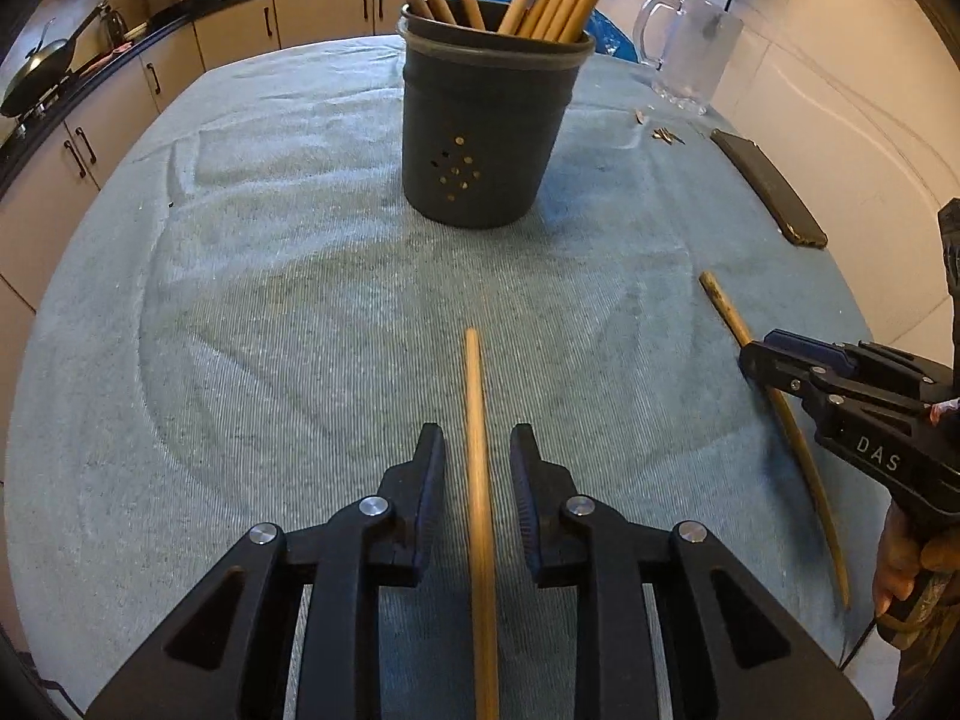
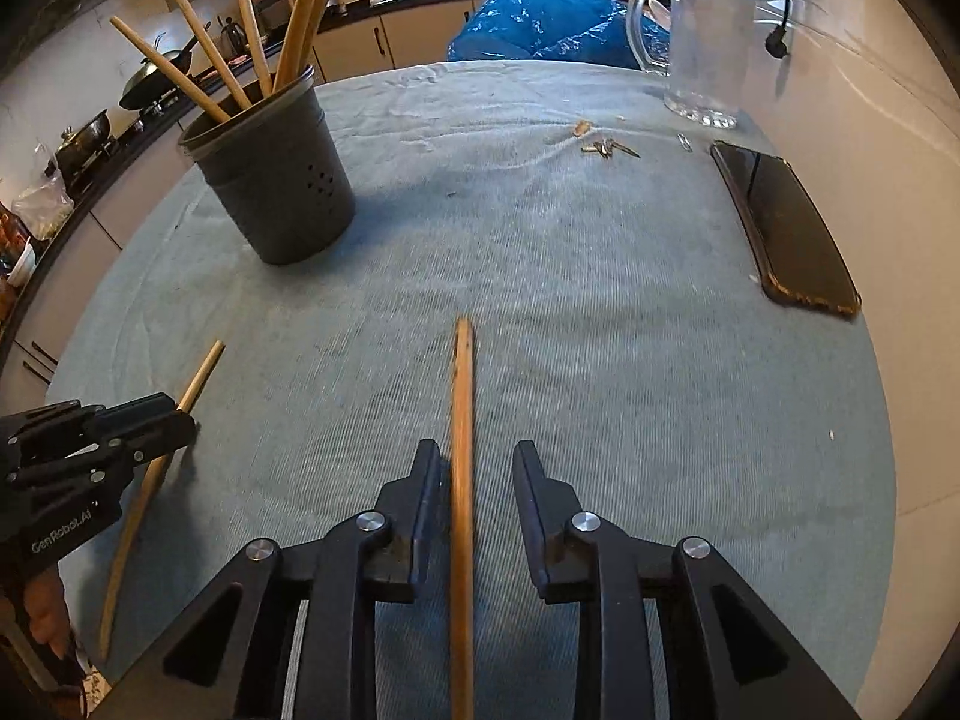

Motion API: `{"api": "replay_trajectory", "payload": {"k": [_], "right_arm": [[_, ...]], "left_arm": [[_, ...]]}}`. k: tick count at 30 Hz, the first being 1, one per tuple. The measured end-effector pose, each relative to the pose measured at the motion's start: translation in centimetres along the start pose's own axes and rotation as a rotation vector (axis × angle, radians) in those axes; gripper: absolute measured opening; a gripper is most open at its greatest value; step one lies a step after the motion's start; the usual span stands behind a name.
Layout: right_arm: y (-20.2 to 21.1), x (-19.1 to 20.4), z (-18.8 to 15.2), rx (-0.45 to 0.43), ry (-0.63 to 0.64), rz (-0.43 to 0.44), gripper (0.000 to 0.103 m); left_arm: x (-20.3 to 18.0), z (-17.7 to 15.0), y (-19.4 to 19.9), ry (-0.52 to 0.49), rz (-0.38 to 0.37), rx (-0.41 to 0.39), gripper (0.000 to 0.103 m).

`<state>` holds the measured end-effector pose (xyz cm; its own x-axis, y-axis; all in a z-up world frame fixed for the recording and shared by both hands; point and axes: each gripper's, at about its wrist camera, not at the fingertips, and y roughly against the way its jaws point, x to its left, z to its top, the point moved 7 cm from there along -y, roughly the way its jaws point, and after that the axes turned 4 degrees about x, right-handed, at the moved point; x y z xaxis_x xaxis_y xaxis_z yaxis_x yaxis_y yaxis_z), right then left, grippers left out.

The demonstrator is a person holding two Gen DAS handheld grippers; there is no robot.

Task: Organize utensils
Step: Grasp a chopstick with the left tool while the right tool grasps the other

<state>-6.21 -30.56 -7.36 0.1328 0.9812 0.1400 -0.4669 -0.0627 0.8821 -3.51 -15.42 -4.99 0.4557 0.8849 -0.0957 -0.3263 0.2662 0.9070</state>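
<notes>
A dark utensil holder (image 1: 480,144) (image 2: 282,192) with several wooden chopsticks stands on the blue-grey cloth. One wooden chopstick (image 1: 474,390) lies on the cloth between the fingers of my left gripper (image 1: 477,432), which is open with a gap on both sides. A second chopstick (image 2: 462,384) lies between the fingers of my right gripper (image 2: 477,447), close to the left finger, and that gripper is open too. Each gripper shows in the other's view: the right gripper (image 1: 750,360) over its chopstick (image 1: 726,312), the left gripper (image 2: 180,414) over its chopstick (image 2: 204,372).
A dark phone (image 2: 786,228) (image 1: 768,186) lies near the table's right edge. A glass mug (image 2: 708,48) stands at the far right, with small metal bits (image 2: 606,148) in front of it. A blue plastic bag (image 2: 540,18) sits behind the table. Kitchen counters run along the left.
</notes>
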Motion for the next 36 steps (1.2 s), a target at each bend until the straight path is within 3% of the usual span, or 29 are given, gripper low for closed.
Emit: {"api": "replay_trajectory", "payload": {"k": [11, 16, 21, 22, 23, 24, 30, 36], "right_arm": [[-0.8, 0.2, 1.1, -0.039, 0.037, -0.028, 0.04], [-1.2, 0.4, 1.9, 0.039, 0.078, -0.053, 0.04], [-1.9, 0.8, 2.7, 0.142, 0.154, -0.068, 0.03], [-2.0, 1.0, 2.9, 0.171, 0.169, -0.065, 0.028], [-2.2, 1.1, 3.1, 0.206, 0.188, -0.058, 0.025], [-2.4, 1.2, 3.3, 0.233, 0.2, -0.053, 0.024], [-3.4, 1.5, 4.7, 0.372, 0.216, -0.064, 0.022], [-4.0, 2.7, 5.7, 0.356, 0.219, -0.106, 0.009]], "left_arm": [[-0.6, 0.4, -0.3, -0.04, 0.034, -0.03, 0.028], [-0.8, 1.3, -0.8, -0.066, 0.054, 0.003, 0.028], [-1.2, 2.0, -1.2, -0.132, 0.079, 0.064, 0.029], [-1.3, 2.1, -1.2, -0.148, 0.075, 0.077, 0.027], [-1.5, 2.1, -1.2, -0.16, 0.065, 0.086, 0.012], [-1.5, 2.1, -1.2, -0.166, 0.052, 0.097, 0.007], [-0.7, 1.4, -0.7, -0.129, 0.017, 0.127, 0.005], [-1.1, 1.5, -0.9, -0.176, 0.03, 0.186, 0.005]]}}
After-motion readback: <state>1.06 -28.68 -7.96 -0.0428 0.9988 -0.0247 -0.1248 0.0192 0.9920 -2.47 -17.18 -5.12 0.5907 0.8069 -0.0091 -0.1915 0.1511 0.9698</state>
